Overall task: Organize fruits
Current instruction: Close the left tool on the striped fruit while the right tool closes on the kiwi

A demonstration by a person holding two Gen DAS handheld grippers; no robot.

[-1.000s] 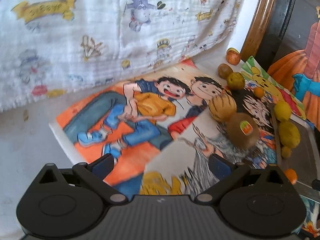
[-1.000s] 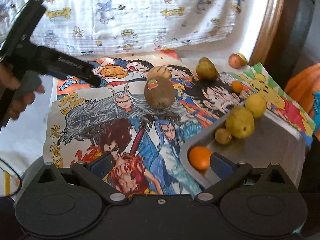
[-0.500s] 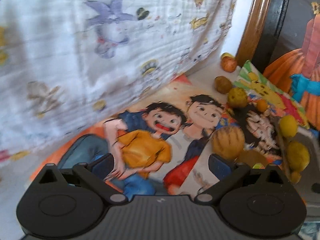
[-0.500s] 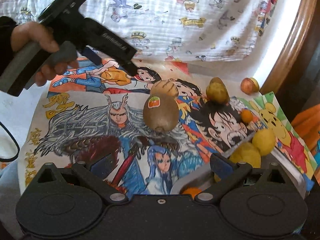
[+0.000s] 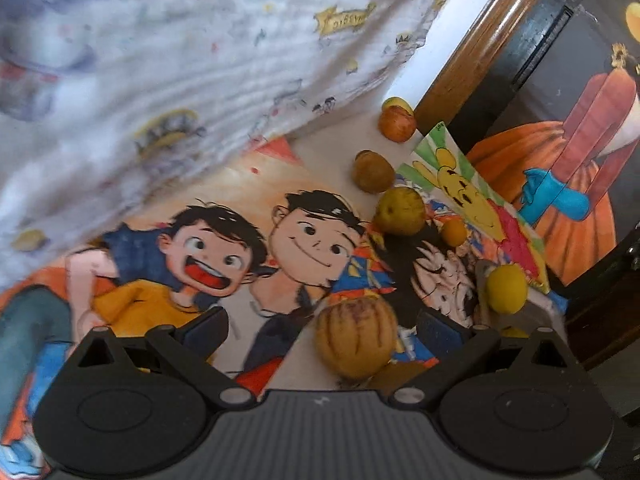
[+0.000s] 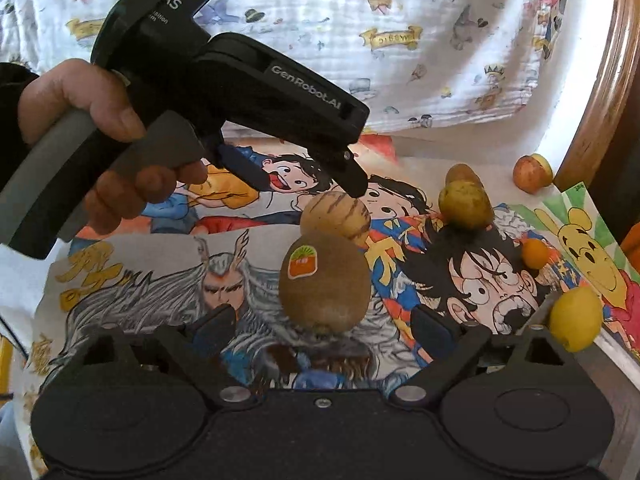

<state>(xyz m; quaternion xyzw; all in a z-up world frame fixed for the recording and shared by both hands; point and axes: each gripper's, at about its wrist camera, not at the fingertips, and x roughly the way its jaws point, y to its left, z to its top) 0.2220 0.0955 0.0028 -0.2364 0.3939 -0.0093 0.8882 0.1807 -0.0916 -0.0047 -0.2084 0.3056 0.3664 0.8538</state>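
Two grippers are working over a table covered with cartoon drawings. The right gripper point(image 6: 322, 322) is standing wide, and its jaws have just been closing a little; a brown kiwi point(image 6: 324, 280) with an orange sticker is sitting on the drawings between the two fingers, a little ahead of the tips, and the pads are not pressing on it. Just beyond the kiwi, touching it at the far side, a striped yellow melon point(image 6: 336, 214) is lying. The left gripper point(image 6: 296, 170), held by a person's hand point(image 6: 100, 140), is coming in from the left of the right gripper's view, and one of its fingertips is hanging just over the melon. In the left wrist view the left gripper point(image 5: 322, 330) is released, its jaws spread wide, and the melon point(image 5: 356, 338) is lying between its fingers, nearer to the right one, not squeezed. Further ahead of both grippers a greenish-yellow pear point(image 6: 464, 204) is sitting with a brown fruit point(image 5: 372, 171) just behind it, and a reddish peach point(image 6: 530, 172) is lying near the wooden frame. A small orange fruit point(image 6: 536, 253) is lying to the right, and a yellow lemon point(image 6: 576, 318) is resting at the edge of a metal tray point(image 6: 616, 376) beside the right finger.
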